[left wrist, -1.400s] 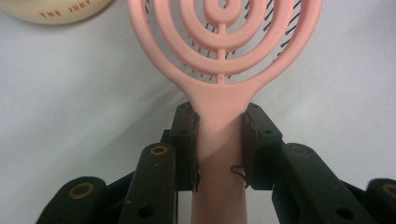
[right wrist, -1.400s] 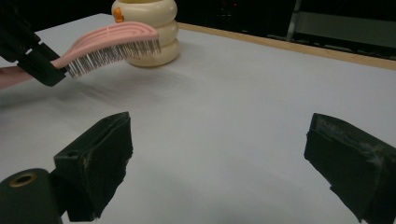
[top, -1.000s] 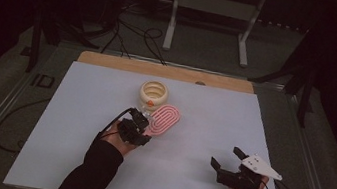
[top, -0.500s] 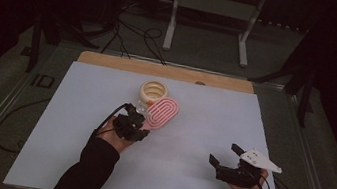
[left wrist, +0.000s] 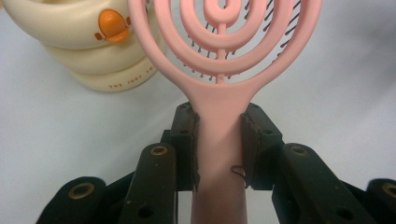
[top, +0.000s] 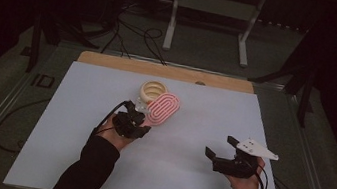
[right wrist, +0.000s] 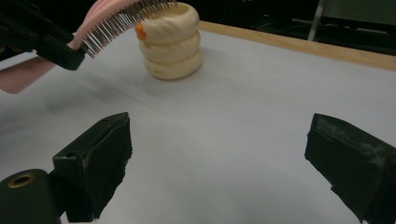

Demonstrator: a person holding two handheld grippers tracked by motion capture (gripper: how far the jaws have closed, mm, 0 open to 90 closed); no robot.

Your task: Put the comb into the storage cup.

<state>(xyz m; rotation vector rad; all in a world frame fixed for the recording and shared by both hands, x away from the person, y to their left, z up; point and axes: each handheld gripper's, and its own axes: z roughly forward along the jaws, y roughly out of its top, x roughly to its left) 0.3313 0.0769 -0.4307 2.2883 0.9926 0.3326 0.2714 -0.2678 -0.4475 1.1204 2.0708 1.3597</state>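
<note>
Left gripper [left wrist: 219,140] clamped on brush [left wrist: 219,60] handle — head raised just ahead, over rim of cream cup [left wrist: 88,42]. Right gripper [right wrist: 219,163] wide, holding nothing, cup well ahead of it. Tip: keep grip square, lower bristles-first into cup — avoid tipping it.

Small dark print on the cream ringed container's [left wrist: 88,51] lowest ring, reading "THE JUDY SM…", rest cut off

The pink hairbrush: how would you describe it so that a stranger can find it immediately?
Look at the white table, a little behind its middle. Beside the cream ringed cup, the left hand-held gripper is clamped on the handle of the hairbrush. It is pink, with an oval head of concentric loops.
</note>
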